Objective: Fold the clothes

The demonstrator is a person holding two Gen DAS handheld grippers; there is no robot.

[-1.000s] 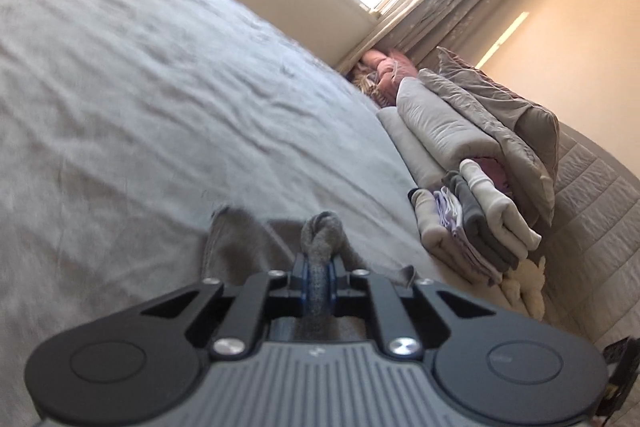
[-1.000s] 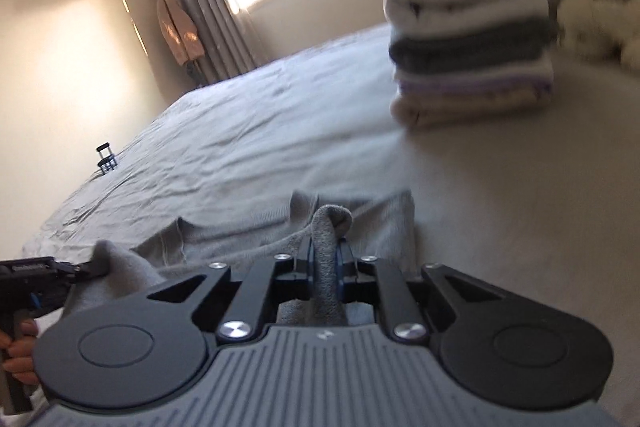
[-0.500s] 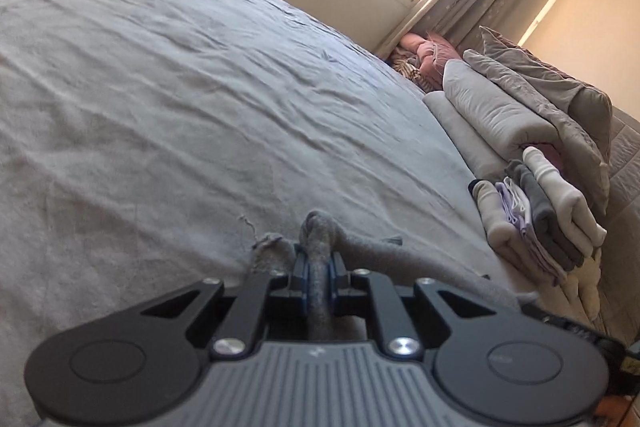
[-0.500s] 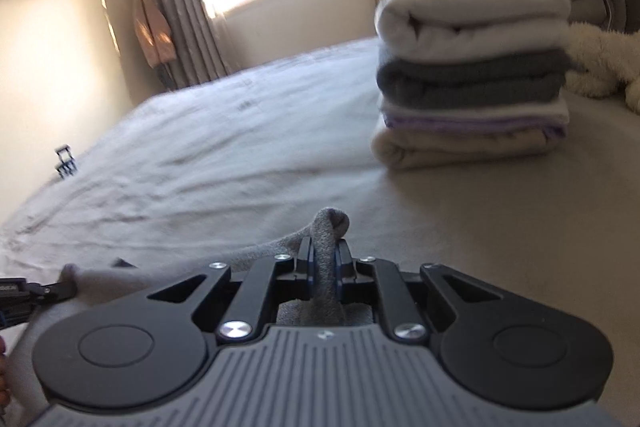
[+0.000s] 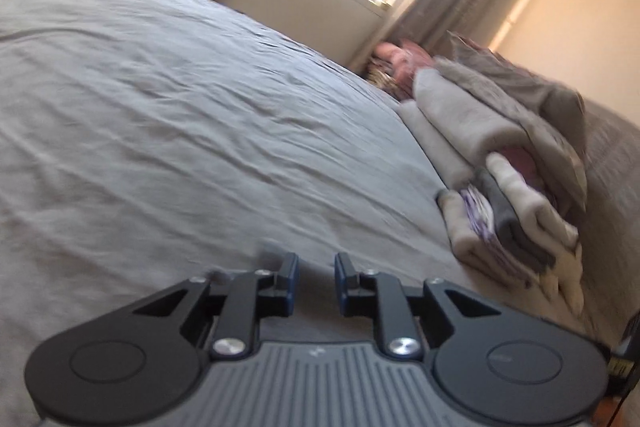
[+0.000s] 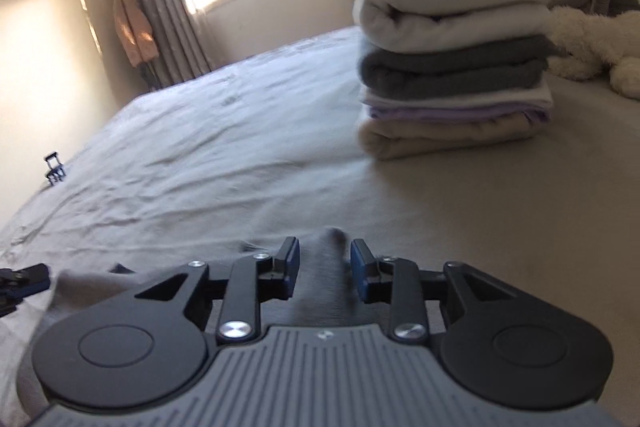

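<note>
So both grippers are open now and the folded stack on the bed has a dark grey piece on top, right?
Not quite: the stack has a white piece on top; the dark grey one lies under it, as the right wrist view shows. Both grippers, left and right, are open, their jaws having just been opening.

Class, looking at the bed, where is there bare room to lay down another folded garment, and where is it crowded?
Free: the wide grey bedsheet between the stack of folded clothes and the small black stand. Crowded: the piled bedding and fluffy white toy behind that stack.

I see a wide bed under a creased grey sheet, a stack of folded clothes on it, a grey garment near me, a small black clip far off.
</note>
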